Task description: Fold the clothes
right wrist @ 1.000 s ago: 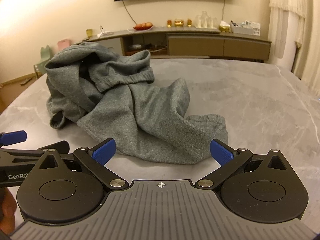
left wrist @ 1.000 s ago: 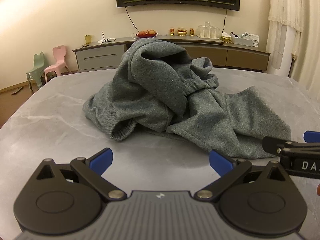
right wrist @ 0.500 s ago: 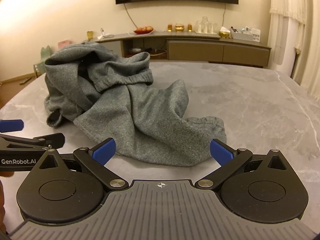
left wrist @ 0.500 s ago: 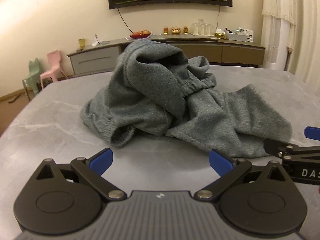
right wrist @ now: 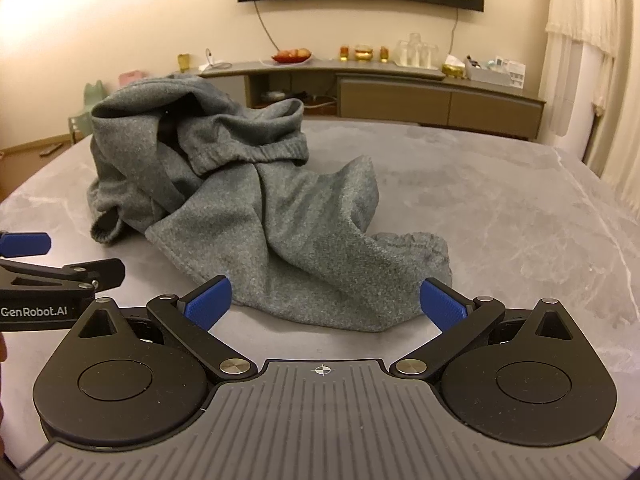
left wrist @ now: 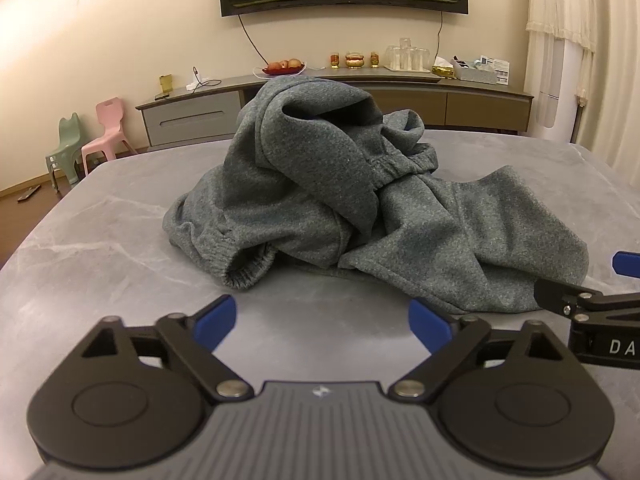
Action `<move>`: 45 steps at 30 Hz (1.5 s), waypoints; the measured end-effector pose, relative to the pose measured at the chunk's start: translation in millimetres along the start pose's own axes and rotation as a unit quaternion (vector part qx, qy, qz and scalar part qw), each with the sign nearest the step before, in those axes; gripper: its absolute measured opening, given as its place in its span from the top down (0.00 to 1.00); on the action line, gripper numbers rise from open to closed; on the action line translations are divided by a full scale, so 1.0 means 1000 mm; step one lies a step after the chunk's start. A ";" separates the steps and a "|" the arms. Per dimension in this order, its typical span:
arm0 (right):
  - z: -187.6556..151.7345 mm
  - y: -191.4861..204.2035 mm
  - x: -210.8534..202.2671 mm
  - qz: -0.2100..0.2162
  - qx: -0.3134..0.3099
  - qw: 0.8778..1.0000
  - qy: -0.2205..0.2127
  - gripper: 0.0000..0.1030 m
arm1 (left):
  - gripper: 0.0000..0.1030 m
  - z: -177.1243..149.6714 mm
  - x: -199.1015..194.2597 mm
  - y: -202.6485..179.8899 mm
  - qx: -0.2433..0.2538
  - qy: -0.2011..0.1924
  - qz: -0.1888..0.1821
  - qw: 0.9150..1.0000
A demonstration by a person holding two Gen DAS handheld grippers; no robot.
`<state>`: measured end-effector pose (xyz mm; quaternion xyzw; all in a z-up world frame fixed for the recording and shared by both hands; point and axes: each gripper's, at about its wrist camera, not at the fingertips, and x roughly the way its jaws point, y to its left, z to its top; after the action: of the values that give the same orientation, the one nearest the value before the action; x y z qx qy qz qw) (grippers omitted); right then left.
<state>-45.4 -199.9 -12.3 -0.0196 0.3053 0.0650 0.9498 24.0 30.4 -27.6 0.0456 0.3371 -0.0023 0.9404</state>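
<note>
L gripper (left wrist: 322,322): low over table (left wrist: 100,248), tilted down, aimed at pants; jaws closing but wide apart, nothing btwn them, only bare top
R gripper (right wrist: 325,300): just beside L, same downward tilt; jaws wide, closing, pads not touching cloth, pant-leg edge just ahead
Pants (left wrist: 340,200): grey, crumpled heap mid-table, waistband on top, one cuff toward L gripper, other leg spread toward R
Contact: none, both grippers clear of fabric
</note>
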 end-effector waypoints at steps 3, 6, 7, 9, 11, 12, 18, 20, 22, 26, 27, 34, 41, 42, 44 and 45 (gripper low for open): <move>0.000 -0.004 0.000 0.018 0.007 1.000 0.004 0.67 | 0.64 -0.001 0.000 0.000 0.002 0.003 -0.007 1.000; -0.001 -0.009 0.004 0.057 0.028 0.998 0.029 1.00 | 1.00 -0.002 0.003 0.002 -0.004 0.013 -0.018 1.000; -0.002 -0.010 0.005 0.064 0.032 0.997 0.032 1.00 | 1.00 -0.002 0.003 0.003 -0.009 0.014 -0.023 1.000; -0.002 -0.009 0.003 0.069 0.029 0.997 0.032 1.00 | 1.00 -0.001 0.001 0.004 -0.011 0.010 -0.026 1.000; -0.002 -0.008 0.002 0.066 0.028 0.997 0.028 1.00 | 1.00 0.000 -0.002 0.004 -0.013 0.007 -0.028 1.000; -0.002 -0.008 0.002 0.063 0.026 0.997 0.026 1.00 | 1.00 0.000 -0.002 0.004 -0.013 0.006 -0.028 1.000; -0.003 -0.010 0.006 0.039 0.037 0.998 0.034 0.35 | 0.26 0.001 0.002 0.005 -0.022 0.017 -0.021 0.999; -0.003 -0.011 0.005 0.035 0.039 0.998 0.028 0.25 | 0.03 0.000 0.001 0.008 -0.032 0.011 -0.020 0.999; -0.003 -0.010 0.006 0.034 0.037 0.998 0.027 0.25 | 0.03 0.001 -0.001 0.010 -0.035 0.008 -0.021 0.999; -0.002 -0.008 0.010 0.037 0.032 0.998 0.033 0.18 | 0.03 0.004 -0.002 0.014 -0.033 0.008 -0.019 0.999; 0.001 -0.006 0.014 0.040 0.022 0.998 0.034 0.16 | 0.03 0.004 -0.001 0.015 -0.032 0.009 -0.019 0.999; 0.031 0.000 0.065 0.045 -0.087 0.995 0.021 0.07 | 0.00 0.045 0.028 0.017 0.040 0.001 0.039 0.998; 0.036 -0.003 0.126 0.090 -0.092 0.990 0.063 0.41 | 0.02 0.083 0.118 0.018 0.067 -0.010 0.077 0.995; 0.040 -0.005 0.128 0.094 -0.092 0.989 0.065 0.73 | 0.31 0.084 0.127 0.021 0.050 -0.015 0.055 0.997; 0.056 -0.018 0.119 0.078 -0.067 0.993 0.049 0.92 | 0.81 0.096 0.126 0.030 0.011 -0.021 -0.006 1.000; 0.065 -0.025 0.114 0.069 -0.054 0.995 0.041 0.92 | 0.84 0.106 0.114 0.036 -0.003 -0.043 -0.022 0.999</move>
<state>87.2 -207.1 -25.4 -0.0519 0.3405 0.1460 0.9274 180.1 60.2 -15.2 0.0353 0.2972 -0.0236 0.9539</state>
